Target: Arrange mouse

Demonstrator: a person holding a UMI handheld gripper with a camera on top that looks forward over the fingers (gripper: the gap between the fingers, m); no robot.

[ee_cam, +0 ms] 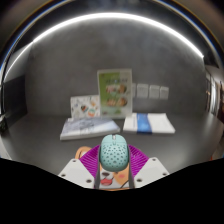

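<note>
A pale teal mouse (113, 152) with a perforated shell sits between my gripper's (112, 162) two purple pads (90, 158). Both pads press against its sides, so the fingers are shut on it. The mouse is held above a mouse mat (110, 178) printed with a cartoon dog, which shows under and just behind the mouse. The fingers' white tips (74, 172) flank the mat.
Beyond the fingers on the grey table (40, 135) lie a white flat booklet (88, 128) and a blue-and-white box (150, 123). An upright printed card (115, 92) stands behind them, with a smaller card (85, 105) to its left and wall sockets (150, 92) to its right.
</note>
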